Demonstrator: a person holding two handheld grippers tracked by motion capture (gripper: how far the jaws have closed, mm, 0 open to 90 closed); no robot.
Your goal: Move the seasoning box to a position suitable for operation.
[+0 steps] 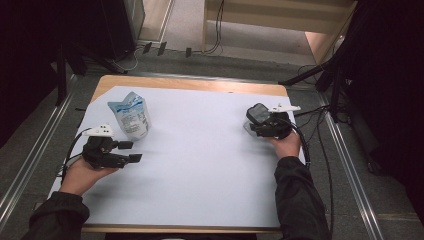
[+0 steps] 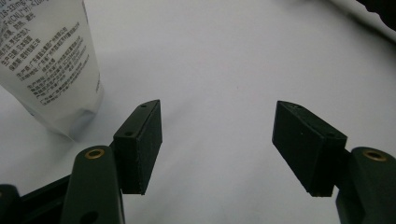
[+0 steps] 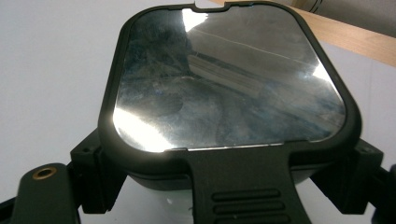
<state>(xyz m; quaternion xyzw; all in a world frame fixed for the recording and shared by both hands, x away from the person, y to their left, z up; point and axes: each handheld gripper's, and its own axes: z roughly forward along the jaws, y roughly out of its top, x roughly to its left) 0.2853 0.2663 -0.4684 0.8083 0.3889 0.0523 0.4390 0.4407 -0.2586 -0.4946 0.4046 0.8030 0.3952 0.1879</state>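
A white and blue stand-up pouch (image 1: 131, 117) stands upright at the left of the white sheet; its printed side (image 2: 46, 60) is just left of my left jaws. My left gripper (image 1: 131, 151) lies on its side below the pouch, pointing right, open with nothing between its pads (image 2: 217, 144). At the right, a clear container with a dark-rimmed glossy lid (image 1: 258, 114) sits between the jaws of my right gripper (image 1: 253, 126). In the right gripper view the lid (image 3: 224, 79) overhangs both jaws, which stand against the container's sides (image 3: 224, 179).
A white sheet (image 1: 200, 150) covers most of the wooden table (image 1: 190, 84). Cables trail off the right edge (image 1: 320, 150). Dark stands and grey floor surround the table.
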